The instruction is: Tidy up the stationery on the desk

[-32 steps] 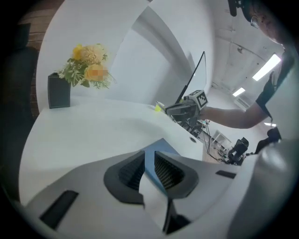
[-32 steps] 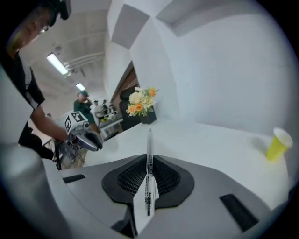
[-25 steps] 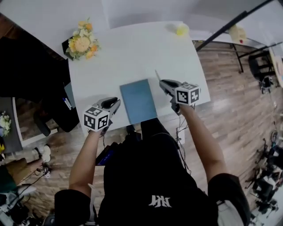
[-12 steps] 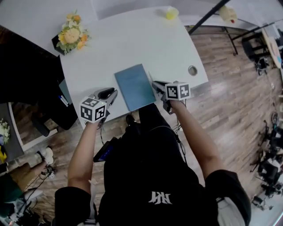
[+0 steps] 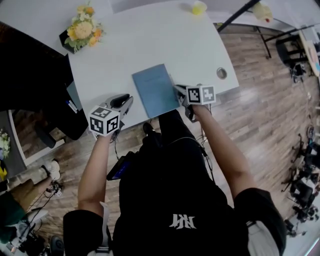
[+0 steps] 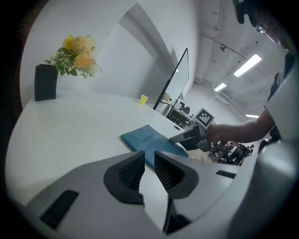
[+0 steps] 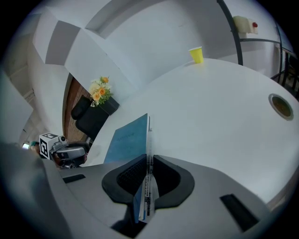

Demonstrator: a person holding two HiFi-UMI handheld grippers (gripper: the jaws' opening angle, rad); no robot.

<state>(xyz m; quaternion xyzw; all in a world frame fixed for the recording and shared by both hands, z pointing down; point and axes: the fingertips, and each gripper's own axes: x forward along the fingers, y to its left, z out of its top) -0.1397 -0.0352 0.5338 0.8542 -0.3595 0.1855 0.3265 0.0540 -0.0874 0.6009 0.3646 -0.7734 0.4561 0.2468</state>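
A blue notebook [image 5: 155, 90] lies flat near the white desk's [image 5: 150, 40] front edge. My right gripper [image 5: 177, 90] sits at the notebook's right edge, shut on a slim clear pen [image 7: 149, 156]. The pen sticks out forward along that edge of the notebook [image 7: 125, 139]. My left gripper [image 5: 128, 100] hovers over the desk to the left of the notebook. Its jaws [image 6: 149, 163] stand a little apart with nothing between them. In the left gripper view the notebook [image 6: 148, 142] lies just ahead, with the right gripper [image 6: 187, 137] beyond it.
A flower arrangement [image 5: 81, 29] in a black holder stands at the desk's far left corner. A yellow cup [image 5: 199, 7] sits at the far edge, and a round cable hole [image 5: 221, 73] is near the right edge. A dark chair [image 5: 60, 115] stands left of the desk.
My right gripper has come down and to the left with the pen, from beside the notebook to its right edge. The left gripper has stayed where it was.
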